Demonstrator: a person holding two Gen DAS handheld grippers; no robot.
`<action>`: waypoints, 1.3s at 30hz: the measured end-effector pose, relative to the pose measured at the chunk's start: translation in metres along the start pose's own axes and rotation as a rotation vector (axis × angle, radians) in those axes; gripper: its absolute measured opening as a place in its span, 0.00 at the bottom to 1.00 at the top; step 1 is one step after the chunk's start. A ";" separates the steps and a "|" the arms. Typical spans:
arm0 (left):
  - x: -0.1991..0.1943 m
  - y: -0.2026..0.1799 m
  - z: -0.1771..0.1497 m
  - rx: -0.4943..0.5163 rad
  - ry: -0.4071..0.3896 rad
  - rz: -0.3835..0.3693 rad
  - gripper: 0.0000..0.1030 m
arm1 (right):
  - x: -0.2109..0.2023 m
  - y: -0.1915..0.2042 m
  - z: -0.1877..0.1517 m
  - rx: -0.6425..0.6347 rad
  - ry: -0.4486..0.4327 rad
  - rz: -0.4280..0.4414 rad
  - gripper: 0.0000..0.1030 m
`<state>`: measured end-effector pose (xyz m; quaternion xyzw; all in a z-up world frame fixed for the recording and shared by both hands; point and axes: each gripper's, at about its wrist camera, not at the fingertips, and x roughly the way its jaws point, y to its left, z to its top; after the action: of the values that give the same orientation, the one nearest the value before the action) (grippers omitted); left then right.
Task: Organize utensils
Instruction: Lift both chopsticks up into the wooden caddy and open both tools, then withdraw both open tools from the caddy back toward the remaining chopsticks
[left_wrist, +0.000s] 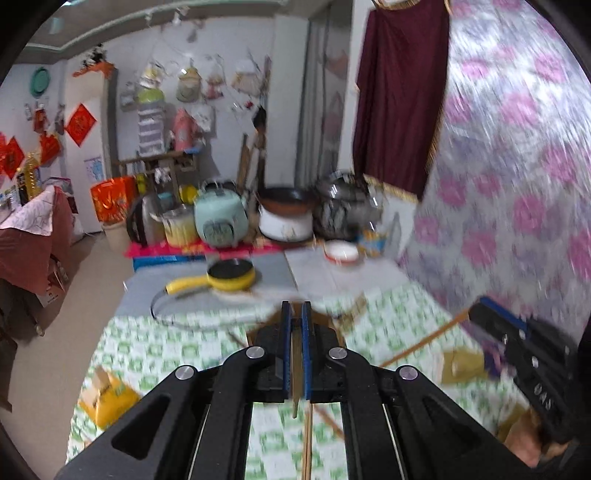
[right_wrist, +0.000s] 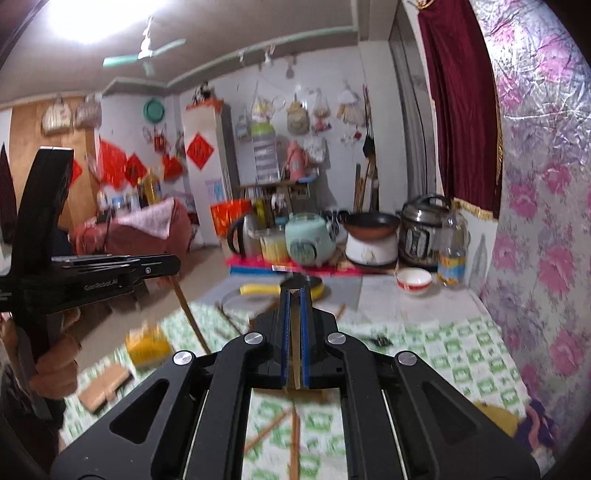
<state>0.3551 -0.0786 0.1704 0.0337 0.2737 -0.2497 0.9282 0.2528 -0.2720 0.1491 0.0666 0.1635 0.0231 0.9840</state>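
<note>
Left wrist view: the left gripper (left_wrist: 296, 308) sits at 6 o'clock, its blue pads pinching a chopstick (left_wrist: 295, 373) that runs back between them and pokes out below; under it lies the green-checked cloth (left_wrist: 155, 354), with more sticks (left_wrist: 308, 439) lying loose at 6 o'clock; at 3 to 4 o'clock the right gripper (left_wrist: 480, 310) comes in, a long stick (left_wrist: 424, 343) slanting from it; at 11 o'clock of the jaws stand a yellow pan (left_wrist: 231, 276) and a glass lid (left_wrist: 177, 306); a white bowl (left_wrist: 341, 252) sits at 1 o'clock.

Right wrist view: the right gripper (right_wrist: 294, 295) has its jaws pressed on a chopstick (right_wrist: 295, 354); loose sticks (right_wrist: 293, 435) lie on the cloth (right_wrist: 461, 350) below; at 9 o'clock a hand (right_wrist: 55, 365) holds the left gripper (right_wrist: 177, 260), a stick (right_wrist: 190, 314) hanging from its tip toward 6 o'clock; the bowl (right_wrist: 413, 282) is at 2 o'clock.
</note>
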 end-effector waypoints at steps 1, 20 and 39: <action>0.003 0.002 0.010 -0.007 -0.019 0.005 0.06 | 0.004 0.000 0.005 0.005 -0.012 0.000 0.06; 0.102 0.037 -0.024 -0.071 0.021 0.122 0.61 | 0.108 -0.020 -0.031 0.097 0.092 -0.021 0.11; 0.022 0.028 -0.060 -0.028 -0.027 0.214 0.91 | 0.031 -0.013 -0.047 0.099 0.072 -0.023 0.25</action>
<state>0.3547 -0.0520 0.1055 0.0465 0.2595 -0.1457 0.9536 0.2674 -0.2769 0.0934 0.1127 0.2007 0.0059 0.9731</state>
